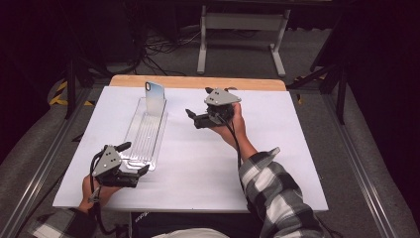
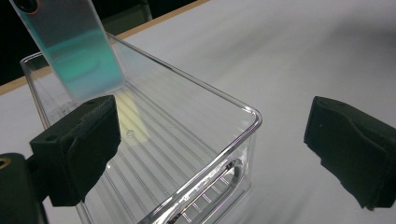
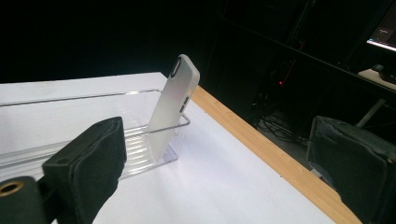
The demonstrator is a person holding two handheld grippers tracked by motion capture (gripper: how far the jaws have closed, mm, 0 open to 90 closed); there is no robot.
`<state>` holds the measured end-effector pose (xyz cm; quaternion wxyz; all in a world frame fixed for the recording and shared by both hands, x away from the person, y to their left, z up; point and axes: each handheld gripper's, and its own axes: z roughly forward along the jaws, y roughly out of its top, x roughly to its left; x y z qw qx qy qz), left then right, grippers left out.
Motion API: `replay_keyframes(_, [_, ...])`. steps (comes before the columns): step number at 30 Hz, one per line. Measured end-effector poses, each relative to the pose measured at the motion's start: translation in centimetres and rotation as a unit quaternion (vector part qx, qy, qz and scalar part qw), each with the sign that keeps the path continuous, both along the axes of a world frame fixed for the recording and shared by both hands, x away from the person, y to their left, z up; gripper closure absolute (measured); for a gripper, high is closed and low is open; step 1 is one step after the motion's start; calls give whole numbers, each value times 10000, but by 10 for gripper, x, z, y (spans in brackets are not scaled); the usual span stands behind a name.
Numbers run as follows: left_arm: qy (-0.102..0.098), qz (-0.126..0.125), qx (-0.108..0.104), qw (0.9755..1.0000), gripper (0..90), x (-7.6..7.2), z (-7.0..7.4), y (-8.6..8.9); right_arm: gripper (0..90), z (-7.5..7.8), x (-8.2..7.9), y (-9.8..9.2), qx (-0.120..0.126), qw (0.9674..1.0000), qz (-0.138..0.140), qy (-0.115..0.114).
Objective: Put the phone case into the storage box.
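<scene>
My left gripper (image 1: 130, 159) hangs open at the clear tray's (image 1: 143, 139) near end, my right gripper (image 1: 195, 118) open beside the phone (image 1: 154, 97) propped at the tray's far end, its top cropped in the left gripper view.

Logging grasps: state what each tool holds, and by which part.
Nothing is held. The left tool is open at the near corner of the clear tray; the right tool is open, apart from the phone.

Black tongs (image 1: 126, 171) with grey triangular plates, trailing black cables; black-and-white plaid sleeves (image 1: 275, 191).
</scene>
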<state>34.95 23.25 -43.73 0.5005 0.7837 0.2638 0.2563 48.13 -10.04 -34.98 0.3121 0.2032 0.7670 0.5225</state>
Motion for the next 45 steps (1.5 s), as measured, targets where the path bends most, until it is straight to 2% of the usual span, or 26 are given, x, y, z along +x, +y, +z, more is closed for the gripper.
replay_keyframes(8, [17,-4,37,10000,44,0,0,0,52,0,-5,-6,9,10000,6,-74])
replay_keyframes(23, [49,-15,56,10000,42,0,0,0,52,2,-10,-21,125,9999,-49,-7])
replay_keyframes(35, [21,-21,80,10000,41,0,0,-1,56,-2,-23,-29,3,9999,8,-161])
replay_keyframes(45, [6,-32,48,10000,41,-1,0,-2,58,-2,-35,-34,24,9997,35,-243])
